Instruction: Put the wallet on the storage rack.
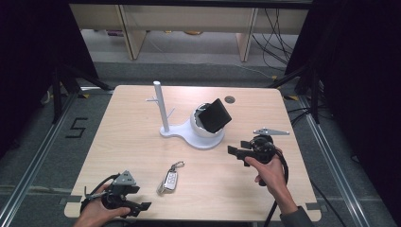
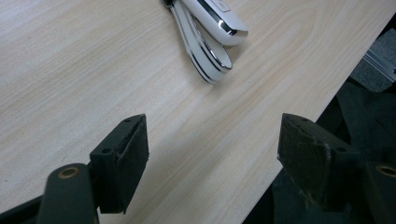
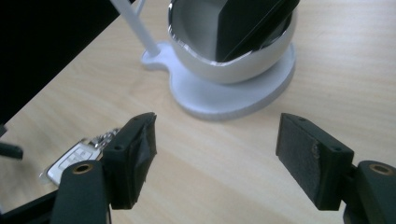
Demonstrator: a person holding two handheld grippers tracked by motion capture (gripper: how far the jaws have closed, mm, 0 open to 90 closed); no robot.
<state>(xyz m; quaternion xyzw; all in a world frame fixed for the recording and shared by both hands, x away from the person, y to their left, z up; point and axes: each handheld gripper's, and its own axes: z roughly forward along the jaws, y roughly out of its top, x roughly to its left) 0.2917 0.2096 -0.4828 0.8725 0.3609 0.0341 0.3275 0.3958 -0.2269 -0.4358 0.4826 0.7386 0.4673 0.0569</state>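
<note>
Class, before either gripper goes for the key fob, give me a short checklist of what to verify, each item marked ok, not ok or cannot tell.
1. Left gripper jaws open, nothing held: ok.
2. Right gripper jaws open, nothing held: ok.
3. Key fob lies flat on the table, free of other things: ok.
4. Black box sits tilted in the white bowl, away from the fob: ok.
5. Key ring attached to fob: ok.
6. Fob's weight: cannot tell.

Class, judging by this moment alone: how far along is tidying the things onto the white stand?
Done: a black wallet sits tilted in the stand's bowl. In hand: nothing; left gripper and right gripper are open. Left: the car key lies on the table.
</note>
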